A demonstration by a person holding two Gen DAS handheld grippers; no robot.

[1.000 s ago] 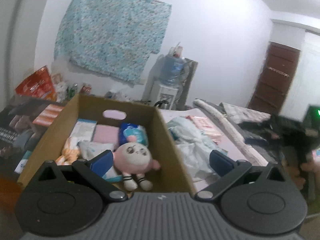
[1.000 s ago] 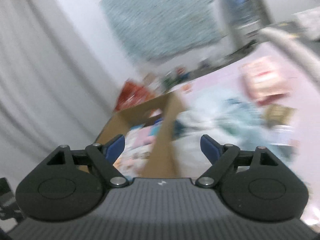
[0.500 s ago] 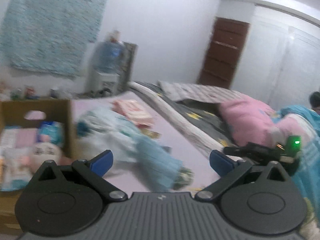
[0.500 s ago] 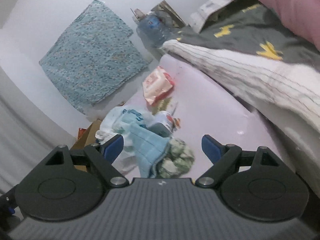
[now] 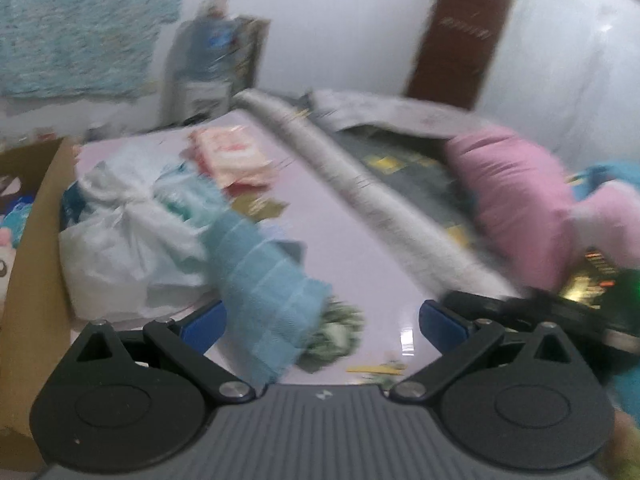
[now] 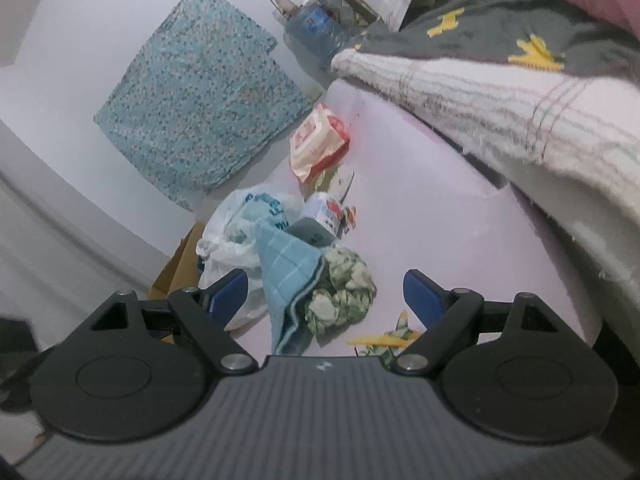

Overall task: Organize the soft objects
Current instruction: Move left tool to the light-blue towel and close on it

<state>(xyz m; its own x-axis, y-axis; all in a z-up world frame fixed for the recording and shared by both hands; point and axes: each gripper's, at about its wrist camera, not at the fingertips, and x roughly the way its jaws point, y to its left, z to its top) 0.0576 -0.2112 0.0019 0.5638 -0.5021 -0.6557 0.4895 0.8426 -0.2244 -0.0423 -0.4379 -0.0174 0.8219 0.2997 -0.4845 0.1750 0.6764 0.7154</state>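
Your blue checked towel (image 6: 286, 276) lay crumpled on the pink bed (image 6: 432, 220), touching a green-white scrunched cloth (image 6: 344, 292); both sat ahead between your right gripper's (image 6: 326, 292) wide-open jaws; your left gripper (image 5: 322, 320) gaped too, empty.

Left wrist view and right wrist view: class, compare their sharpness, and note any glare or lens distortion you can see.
Left wrist view: motion-blurred, smearing the blue towel and pink pillow; a small glare spot on the pink surface. Right wrist view: sharp, the towel's grid lines crisp; fisheye bends the wall edges.
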